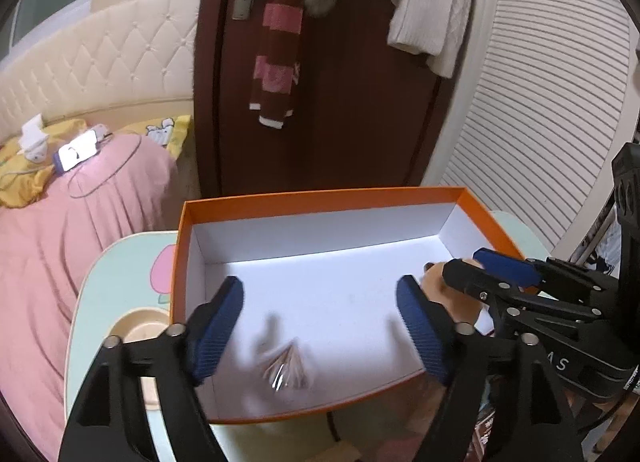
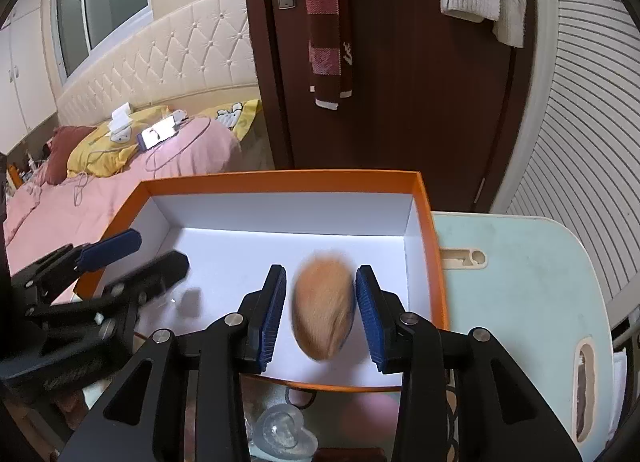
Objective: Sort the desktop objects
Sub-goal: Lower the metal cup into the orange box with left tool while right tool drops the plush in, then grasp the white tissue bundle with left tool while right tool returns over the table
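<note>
An orange box (image 1: 180,262) with a white inside stands on the pale green table (image 2: 520,282). My left gripper (image 1: 320,290) hangs open over its near-left part. Below it a small shiny silver object (image 1: 286,370) shows as a blur just above the box floor. My right gripper (image 2: 320,302) is open over the near-right part of the box (image 2: 280,178). A tan fuzzy oval object (image 2: 324,306) sits blurred between its fingers, with a gap at the left pad. In the left wrist view, the right gripper (image 1: 460,262) and the tan object (image 1: 434,278) appear at the box's right wall.
A bed with a pink blanket (image 1: 60,242) and a lit phone (image 1: 76,150) lies to the left. A dark door (image 1: 340,102) hung with a striped scarf is behind the box. A round recess (image 1: 140,326) sits in the table's left side. A clear heart-shaped item (image 2: 280,430) lies below the box's near edge.
</note>
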Tool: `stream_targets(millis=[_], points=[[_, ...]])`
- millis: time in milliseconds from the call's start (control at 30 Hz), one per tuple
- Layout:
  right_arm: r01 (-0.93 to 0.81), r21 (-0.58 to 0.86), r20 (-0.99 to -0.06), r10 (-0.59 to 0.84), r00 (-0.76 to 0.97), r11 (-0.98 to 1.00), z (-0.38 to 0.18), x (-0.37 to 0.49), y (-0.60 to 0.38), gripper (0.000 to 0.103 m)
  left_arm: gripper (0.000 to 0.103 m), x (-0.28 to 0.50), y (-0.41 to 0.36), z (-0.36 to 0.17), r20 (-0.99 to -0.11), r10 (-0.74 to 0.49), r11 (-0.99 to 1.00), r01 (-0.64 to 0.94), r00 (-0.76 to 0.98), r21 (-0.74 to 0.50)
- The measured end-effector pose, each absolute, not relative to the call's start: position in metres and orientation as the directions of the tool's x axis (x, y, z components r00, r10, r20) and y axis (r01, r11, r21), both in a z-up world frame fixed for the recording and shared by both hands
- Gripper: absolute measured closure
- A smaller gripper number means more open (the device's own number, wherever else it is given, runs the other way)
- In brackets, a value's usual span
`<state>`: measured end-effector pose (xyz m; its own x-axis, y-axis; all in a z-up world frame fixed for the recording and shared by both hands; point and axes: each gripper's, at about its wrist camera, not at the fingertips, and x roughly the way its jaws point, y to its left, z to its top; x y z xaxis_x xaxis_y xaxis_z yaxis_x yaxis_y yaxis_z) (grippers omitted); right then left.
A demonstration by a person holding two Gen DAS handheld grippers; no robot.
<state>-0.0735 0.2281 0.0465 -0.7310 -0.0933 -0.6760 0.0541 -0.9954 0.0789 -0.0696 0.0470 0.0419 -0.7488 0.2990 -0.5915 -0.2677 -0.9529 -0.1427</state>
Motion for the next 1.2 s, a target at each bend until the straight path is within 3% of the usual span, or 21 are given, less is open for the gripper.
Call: stream_targets(millis=[200, 233, 267, 333, 567, 700, 767, 833, 967, 1200], points=[[0.056, 0.118, -0.645, -0.119, -0.754, -0.991, 0.058, -0.064, 0.236, 0.064, 0.019, -0.052, 0.037, 0.064, -0.546, 0.321, -0.946, -0.287, -0.774, -0.149], [0.060, 0.125, -0.634, -0.126, -0.763, -0.990, 0.063, -0.060, 0.238, 0.057, 0.019, -0.048, 0.033, 0.070, -0.538, 0.327, -0.944, -0.290, -0.777, -0.155], [0.066, 0.137, -0.620, -0.138, -0.772, -0.988, 0.068, -0.056, 0.240, 0.043, 0.018, -0.044, 0.029, 0.075, -0.530, 0.332, -0.943, -0.293, -0.780, -0.159], [0.076, 0.171, -0.585, -0.164, -0.794, -0.982, 0.078, -0.046, 0.247, 0.029, 0.018, -0.035, 0.018, 0.084, -0.523, 0.324, -0.945, -0.287, -0.788, -0.154], [0.068, 0.193, -0.528, -0.162, -0.834, -0.979, 0.095, -0.007, 0.272, 0.028, 0.018, 0.000, -0.019, 0.080, -0.539, 0.227, -0.974, -0.189, -0.811, -0.125], [0.037, 0.197, -0.537, -0.140, -0.832, -0.980, 0.082, 0.011, 0.283, 0.028, 0.020, 0.010, -0.019, 0.055, -0.590, 0.255, -0.967, -0.210, -0.766, -0.146], [0.021, 0.202, -0.557, -0.133, -0.820, -0.979, 0.072, 0.017, 0.287, 0.028, 0.044, 0.011, -0.014, 0.042, -0.626, 0.244, -0.969, -0.215, -0.740, -0.124], [0.009, 0.208, -0.582, -0.131, -0.803, -0.978, 0.064, 0.016, 0.290, 0.028, 0.052, 0.013, -0.009, 0.033, -0.643, 0.275, -0.960, -0.235, -0.715, -0.150], [0.008, 0.233, -0.600, -0.151, -0.786, -0.972, 0.060, 0.014, 0.292, 0.028, 0.052, 0.026, 0.008, 0.026, -0.638, 0.322, -0.944, -0.290, -0.699, -0.159], [0.028, 0.234, -0.596, -0.167, -0.785, -0.972, 0.060, 0.018, 0.288, 0.028, 0.051, 0.025, 0.033, 0.003, -0.702, 0.253, -0.950, -0.307, -0.665, -0.051]])
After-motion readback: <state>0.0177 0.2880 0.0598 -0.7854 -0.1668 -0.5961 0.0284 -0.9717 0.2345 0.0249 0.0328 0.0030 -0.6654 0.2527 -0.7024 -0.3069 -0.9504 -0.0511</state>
